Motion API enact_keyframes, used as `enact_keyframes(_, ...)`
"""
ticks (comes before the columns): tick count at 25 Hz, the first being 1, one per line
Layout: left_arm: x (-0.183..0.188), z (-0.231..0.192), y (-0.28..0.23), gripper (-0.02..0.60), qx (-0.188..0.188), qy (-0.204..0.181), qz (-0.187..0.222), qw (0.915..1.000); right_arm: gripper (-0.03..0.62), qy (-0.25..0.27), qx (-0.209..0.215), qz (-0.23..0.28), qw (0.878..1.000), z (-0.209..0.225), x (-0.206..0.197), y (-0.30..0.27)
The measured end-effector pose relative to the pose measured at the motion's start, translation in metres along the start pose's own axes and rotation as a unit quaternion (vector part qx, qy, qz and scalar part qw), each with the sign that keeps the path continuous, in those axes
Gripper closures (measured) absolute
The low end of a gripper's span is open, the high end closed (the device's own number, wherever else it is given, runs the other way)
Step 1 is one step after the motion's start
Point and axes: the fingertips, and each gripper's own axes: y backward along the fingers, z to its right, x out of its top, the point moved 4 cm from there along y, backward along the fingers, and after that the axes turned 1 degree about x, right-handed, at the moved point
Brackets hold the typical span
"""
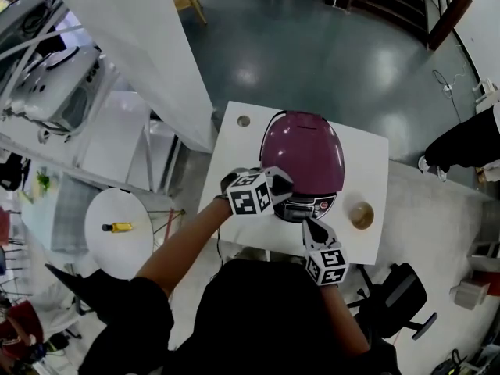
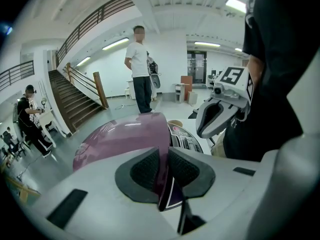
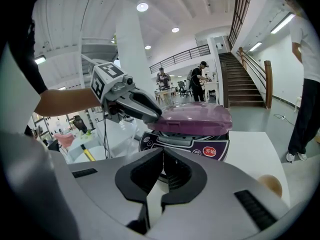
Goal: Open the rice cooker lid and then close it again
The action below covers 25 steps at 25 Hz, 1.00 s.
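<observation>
- Purple rice cooker point(image 1: 301, 151) stands in the middle of a white table point(image 1: 234, 143), directly ahead of the person.
- Its far side and hinge are out of sight from every view, and the head view shows only the top of the dome.
- Rice cooker lid point(image 3: 195, 118) lies nearly level over the body. A dark band runs under its front edge, and whether it is latched or slightly lifted cannot be told.
- Control panel point(image 3: 192, 146) faces the person. The cooker's long axis runs from that panel straight away from the person, toward the top of the head view.
- Print on the panel is too small to read, and the right gripper's own body cuts off the panel's lower part.
- Left gripper point(image 2: 164, 156) pinches the lid's front edge at the lid's left corner. The purple rim sits in the narrow gap between its pads.
- Right gripper point(image 3: 162, 156) has its jaws pressed together with nothing between them. It points at the panel, just in front of it, and whether it touches is unclear.
- Small tan bowl point(image 1: 361, 215) sits on the table to the right of the cooker, apart from it.
- Person in a white shirt point(image 2: 140, 69) stands on the floor beyond the cooker, near a staircase point(image 2: 75, 101).
</observation>
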Motion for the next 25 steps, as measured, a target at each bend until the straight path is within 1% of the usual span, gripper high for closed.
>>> enact_keyframes(5,-0.009,0.004,-0.007,0.525,-0.004,0.000,-0.001,1.0000,0.592,0.003,0.003,-0.002,1.000,-0.001,0.002,-0.004)
enact_keyframes(11,-0.017,0.002,-0.013,0.543,-0.013,0.023,0.004,0.9997,0.594,0.001,0.000,-0.004,1.000,0.004,0.004,-0.006)
enact_keyframes(23,-0.022,0.002,-0.020,0.569,-0.017,0.025,-0.009,0.9995,0.592,-0.006,0.001,-0.010,1.000,0.012,0.001,-0.011)
enact_keyframes(25,-0.020,0.004,-0.022,0.571,-0.014,0.017,-0.019,0.9996,0.592,-0.008,0.000,-0.012,1.000,0.015,0.000,-0.011)
